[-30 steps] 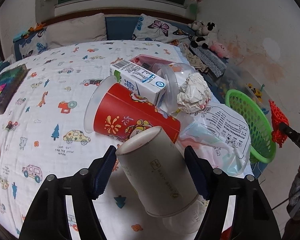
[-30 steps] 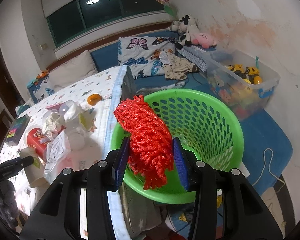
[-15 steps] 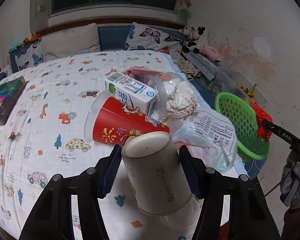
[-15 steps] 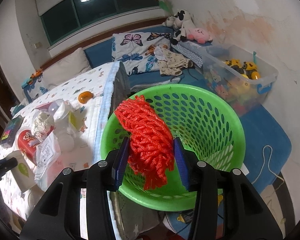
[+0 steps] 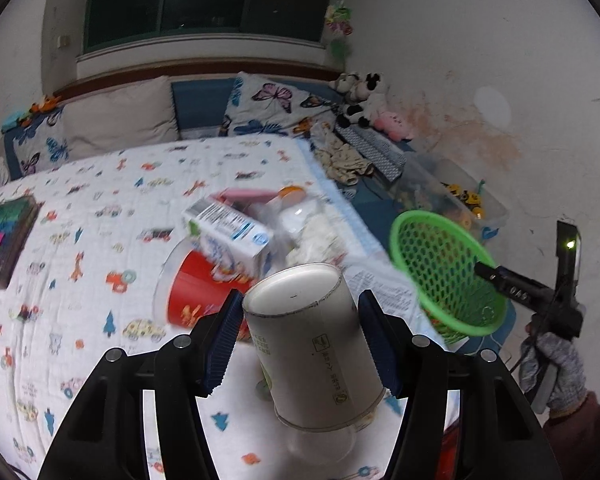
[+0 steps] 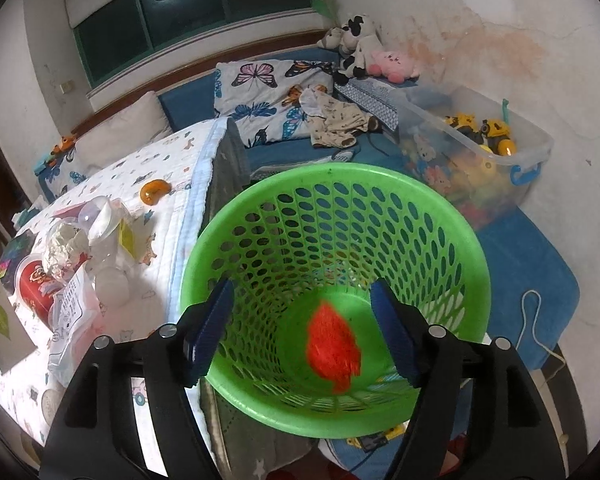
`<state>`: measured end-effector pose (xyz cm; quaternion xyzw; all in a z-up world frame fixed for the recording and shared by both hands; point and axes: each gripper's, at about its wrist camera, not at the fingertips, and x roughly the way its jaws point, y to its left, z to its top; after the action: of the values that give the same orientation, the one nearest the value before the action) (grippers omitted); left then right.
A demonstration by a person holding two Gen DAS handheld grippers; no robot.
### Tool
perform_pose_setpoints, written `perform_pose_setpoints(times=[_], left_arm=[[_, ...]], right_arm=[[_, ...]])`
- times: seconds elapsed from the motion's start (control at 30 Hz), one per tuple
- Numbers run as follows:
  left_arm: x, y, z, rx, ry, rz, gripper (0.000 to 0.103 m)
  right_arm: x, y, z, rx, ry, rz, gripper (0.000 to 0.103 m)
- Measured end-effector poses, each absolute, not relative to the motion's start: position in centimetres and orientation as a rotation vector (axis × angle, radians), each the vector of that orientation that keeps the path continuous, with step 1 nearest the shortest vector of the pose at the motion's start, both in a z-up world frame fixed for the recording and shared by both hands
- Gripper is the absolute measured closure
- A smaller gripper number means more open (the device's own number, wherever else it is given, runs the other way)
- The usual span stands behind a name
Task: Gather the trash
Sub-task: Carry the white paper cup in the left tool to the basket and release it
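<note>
My left gripper (image 5: 300, 332) is shut on a beige paper cup (image 5: 312, 352), held bottom-up above the bed. Behind it lie a red cup (image 5: 188, 296), a milk carton (image 5: 228, 232), crumpled paper (image 5: 312, 240) and a printed plastic bag (image 5: 380, 284). My right gripper (image 6: 304, 328) is open over the green basket (image 6: 340, 208). The red mesh net (image 6: 334, 346) is inside the basket, blurred, near its bottom. The basket (image 5: 444, 276) and right gripper also show in the left wrist view, right of the bed.
The bed with a cartoon-print sheet (image 5: 100, 208) fills the left. A clear toy bin (image 6: 480, 148) stands by the wall beyond the basket. Pillows (image 6: 260, 92) and plush toys (image 6: 360, 48) lie at the back. A dark book (image 5: 4, 236) lies at the bed's left.
My right gripper has opened and the red net has dropped into the basket. My left gripper has lifted the paper cup higher and swung toward the right.
</note>
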<state>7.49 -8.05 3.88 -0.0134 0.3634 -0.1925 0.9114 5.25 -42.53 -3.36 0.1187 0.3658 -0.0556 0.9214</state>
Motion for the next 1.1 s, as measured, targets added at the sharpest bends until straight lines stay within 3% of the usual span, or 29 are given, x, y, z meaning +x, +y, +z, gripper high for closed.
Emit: perform_pose_setpoints(times=[0.57,1.1], left_arm=[[11.0,-18.4,7.6,0.02,0.727,-0.535,0.046],[14.8,-29.5,4.8,0.098,0.838,-0.625,0.046]], right_arm=[[1.9,-44.0,-1.1,0.196,0.683,-0.125,0.029],[-0.8,-48.2,-1.6,0.254,0.68,-0.205,0.029]])
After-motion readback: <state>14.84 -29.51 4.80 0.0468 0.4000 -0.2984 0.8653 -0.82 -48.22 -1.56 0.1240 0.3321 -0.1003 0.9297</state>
